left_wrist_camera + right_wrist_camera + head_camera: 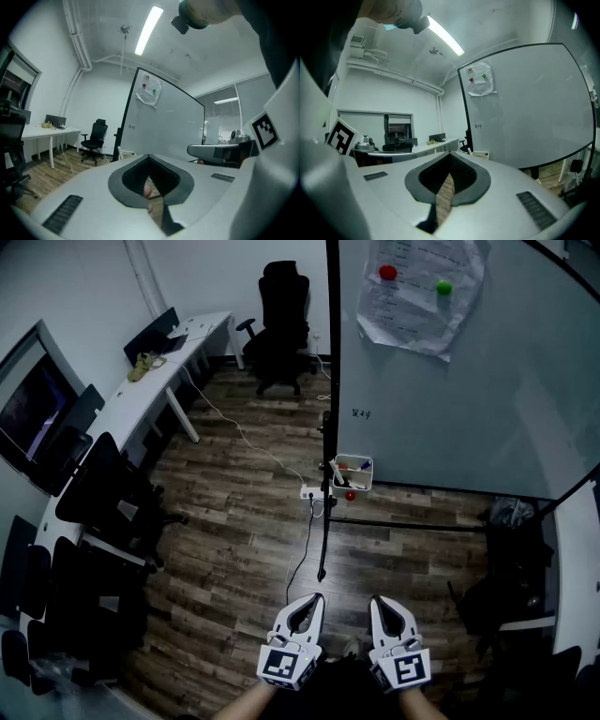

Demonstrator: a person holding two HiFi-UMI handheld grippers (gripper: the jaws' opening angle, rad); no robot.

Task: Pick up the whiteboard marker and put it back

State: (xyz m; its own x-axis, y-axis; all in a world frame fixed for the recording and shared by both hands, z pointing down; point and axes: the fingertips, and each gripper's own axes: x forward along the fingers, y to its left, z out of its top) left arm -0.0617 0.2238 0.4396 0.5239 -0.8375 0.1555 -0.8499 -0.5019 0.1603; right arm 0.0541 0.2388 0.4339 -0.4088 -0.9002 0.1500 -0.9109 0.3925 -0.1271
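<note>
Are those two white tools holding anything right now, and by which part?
Nothing is held. The left tool and the right tool are both shut and empty, well short of the tray at the whiteboard.

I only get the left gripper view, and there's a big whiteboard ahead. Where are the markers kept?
Observer: The head view shows a small white box low at the left edge of the whiteboard, against its black frame post. It seems to hold markers.
Operator: Is either gripper near it?
Observer: No. The left gripper and the right gripper sit side by side at the bottom of the head view, with a stretch of wooden floor between them and the box.
Operator: Is the right one carrying anything?
Observer: No. In the right gripper view its jaws are together with nothing between them.
</note>
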